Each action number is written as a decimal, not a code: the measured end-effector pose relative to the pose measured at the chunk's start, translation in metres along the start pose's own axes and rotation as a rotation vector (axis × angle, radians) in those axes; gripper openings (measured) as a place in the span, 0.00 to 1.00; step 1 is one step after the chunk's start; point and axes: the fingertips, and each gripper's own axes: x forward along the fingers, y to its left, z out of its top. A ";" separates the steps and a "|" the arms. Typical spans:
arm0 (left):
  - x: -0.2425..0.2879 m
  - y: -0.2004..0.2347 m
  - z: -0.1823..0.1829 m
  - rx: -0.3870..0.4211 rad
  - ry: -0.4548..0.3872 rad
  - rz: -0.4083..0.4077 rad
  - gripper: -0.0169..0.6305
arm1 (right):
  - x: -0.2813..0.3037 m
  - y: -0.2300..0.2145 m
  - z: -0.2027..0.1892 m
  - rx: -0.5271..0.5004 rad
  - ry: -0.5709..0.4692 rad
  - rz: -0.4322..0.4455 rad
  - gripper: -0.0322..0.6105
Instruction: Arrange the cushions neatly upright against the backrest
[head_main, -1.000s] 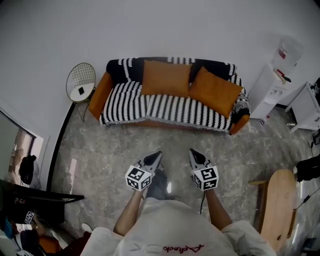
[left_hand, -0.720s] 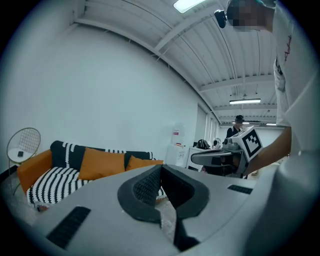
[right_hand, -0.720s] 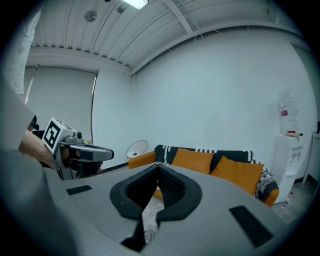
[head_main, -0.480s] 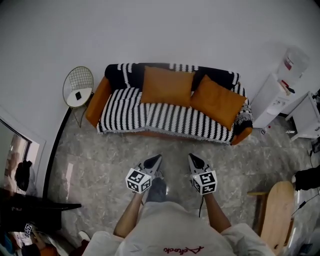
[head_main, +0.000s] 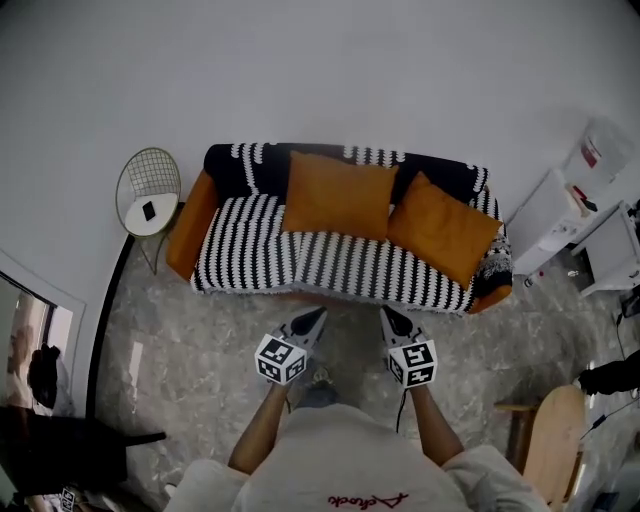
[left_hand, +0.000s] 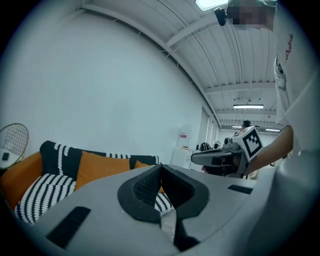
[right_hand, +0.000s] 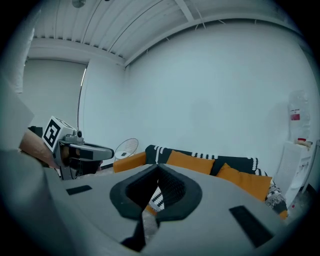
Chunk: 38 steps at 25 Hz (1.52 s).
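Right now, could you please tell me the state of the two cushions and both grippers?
Left cushion: upright against the backrest.
Right cushion: tilted askew, not squared up.
Left gripper: shut, empty.
Right gripper: shut, empty.

Orange, black and white on the sofa, grey tones around it.
The sofa (head_main: 186, 225) has an orange body, and its cover (head_main: 245, 250) has black and white stripes with a wider black band along the top. The left cushion (head_main: 338, 194) and the right cushion (head_main: 443, 228) are both plain orange. The wall (head_main: 300, 70) is plain pale grey-white, and the floor (head_main: 200, 320) is grey with a marbled pattern. My left gripper (head_main: 320, 311) and my right gripper (head_main: 384, 311) are grey, and each has a white marker cube (head_main: 280, 360) with black squares. My shirt (head_main: 350, 465) is white with small red writing.
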 end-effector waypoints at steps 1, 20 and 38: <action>0.005 0.011 0.005 -0.001 0.000 -0.005 0.07 | 0.011 -0.004 0.006 -0.004 -0.003 -0.010 0.09; 0.056 0.125 0.028 -0.012 0.035 -0.101 0.07 | 0.124 -0.035 0.034 -0.013 0.022 -0.116 0.10; 0.092 0.161 0.030 -0.016 0.015 -0.099 0.07 | 0.165 -0.055 0.024 -0.023 0.049 -0.110 0.09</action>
